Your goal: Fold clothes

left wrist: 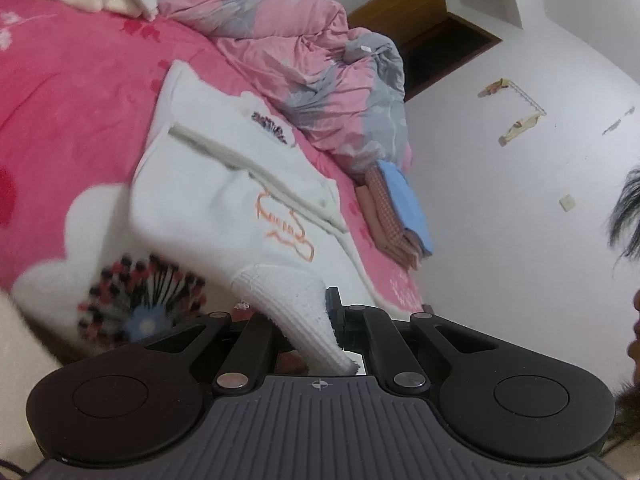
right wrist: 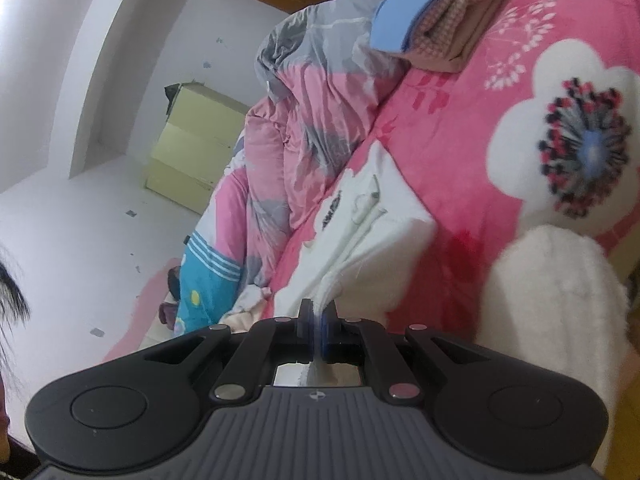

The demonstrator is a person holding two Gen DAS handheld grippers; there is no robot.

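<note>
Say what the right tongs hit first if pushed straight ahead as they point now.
Likely the white garment itself: the right tongs are shut on its edge and it stretches ahead over the pink bedspread. The crumpled quilt is beyond; depth unclear.

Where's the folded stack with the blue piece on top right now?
The folded stack lies on the pink bedspread near the bed's edge, beside the bunched pink-and-grey quilt, beyond the white sweater both claws hold.
</note>
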